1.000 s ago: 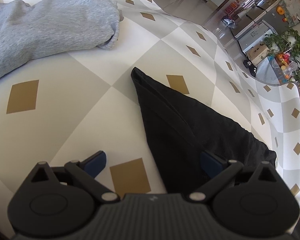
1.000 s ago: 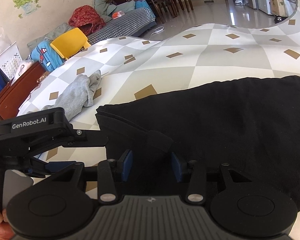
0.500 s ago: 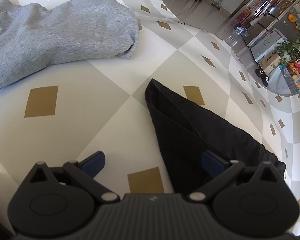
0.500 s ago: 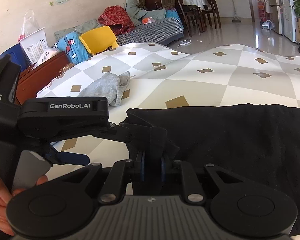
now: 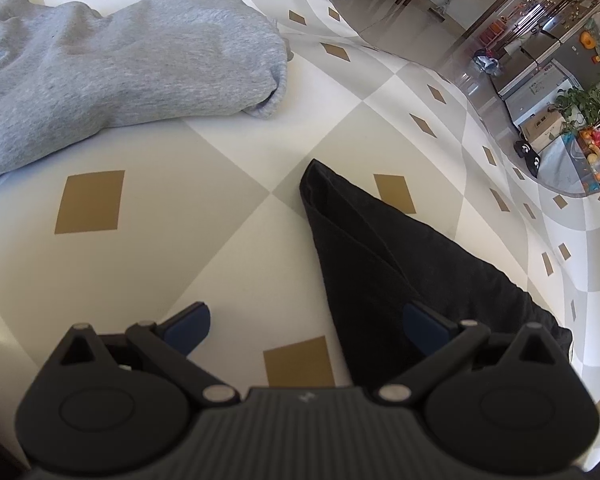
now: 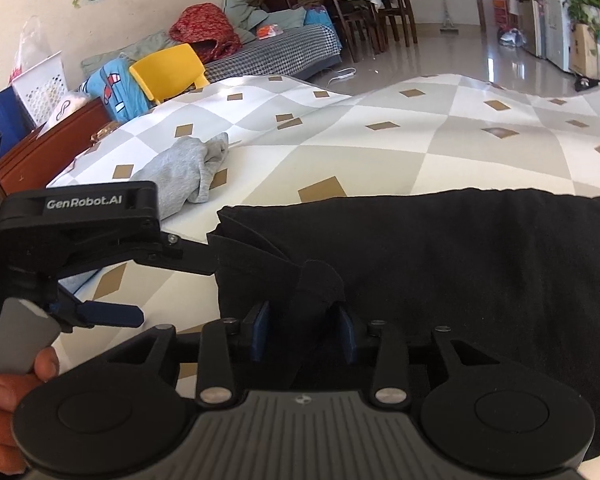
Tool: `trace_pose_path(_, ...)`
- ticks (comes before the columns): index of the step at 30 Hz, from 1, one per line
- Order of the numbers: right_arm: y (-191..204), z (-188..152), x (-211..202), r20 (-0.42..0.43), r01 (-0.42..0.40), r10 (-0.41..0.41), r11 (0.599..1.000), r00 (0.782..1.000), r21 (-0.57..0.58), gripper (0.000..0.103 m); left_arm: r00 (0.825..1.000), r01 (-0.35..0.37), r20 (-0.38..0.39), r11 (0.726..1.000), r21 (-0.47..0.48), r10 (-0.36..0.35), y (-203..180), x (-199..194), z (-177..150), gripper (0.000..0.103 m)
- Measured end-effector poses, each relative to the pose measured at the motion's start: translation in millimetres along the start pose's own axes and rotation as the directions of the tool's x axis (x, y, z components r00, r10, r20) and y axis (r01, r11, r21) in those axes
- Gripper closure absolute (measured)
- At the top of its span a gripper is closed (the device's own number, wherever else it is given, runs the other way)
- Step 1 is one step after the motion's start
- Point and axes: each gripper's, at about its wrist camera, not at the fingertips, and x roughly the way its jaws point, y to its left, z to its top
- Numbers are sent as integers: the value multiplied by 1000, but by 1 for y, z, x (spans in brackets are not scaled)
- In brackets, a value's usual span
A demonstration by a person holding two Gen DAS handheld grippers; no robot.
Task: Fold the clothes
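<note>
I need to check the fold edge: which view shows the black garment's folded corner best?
The left wrist view: the black garment lies flat, its layered corner unobstructed. The right wrist view shows that corner edge-on, partly hidden by the left gripper.

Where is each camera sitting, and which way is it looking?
Left wrist: rides the left gripper, looking down at the checkered table, grey garment and black garment; its own jaws show, wide apart.
Right wrist: rides the right gripper, looking across the black garment into the room; its jaws, the left gripper and a hand show.
Shared: both garments, the table.
</note>
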Motion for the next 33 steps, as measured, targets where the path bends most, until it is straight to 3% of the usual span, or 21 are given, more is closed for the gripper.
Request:
trace_pose_path(3, -3, -2, 6, -9, -6, 6, 1000, 1000, 17, 64, 1000, 1, -3, 1000, 5, -1, -1, 1, -1, 0)
trace_pose_path(7, 6, -5, 10, 10, 0, 1, 999, 1000, -43, 63, 1000, 0, -4, 1000, 7, 0, -1, 2, -1, 0)
trace_pose_path(8, 9, -5, 10, 12, -2, 3, 998, 1000, -57, 66, 1000, -1, -4, 1000, 6, 1, -1, 2, -1, 0)
trace_pose_path(11, 13, -4, 8, 11, -31, 31, 997, 999, -71, 91, 1000, -4, 0, 1000, 1, 4, -1, 1, -2, 0)
trace_pose_path(12, 15, -3, 5, 20, -32, 33, 997, 999, -75, 93, 1000, -4, 1, 1000, -3, 4, 0, 1, -2, 0)
trace_pose_path(18, 15, 13, -20, 112, 30, -21, 996, 994, -81, 95, 999, 2, 40, 1000, -18, -2, 0, -8, 2, 0)
trace_pose_path(27, 5, 35, -55, 198, 30, -15, 997, 980, -73, 95, 999, -34, 19, 996, 87, 33, -15, -2, -7, 0)
trace_pose_path(33, 6, 46, -71, 213, 34, -3, 990, 977, -140, 95, 1000, 3, 7, 989, 147, -4, -41, 8, -14, 0)
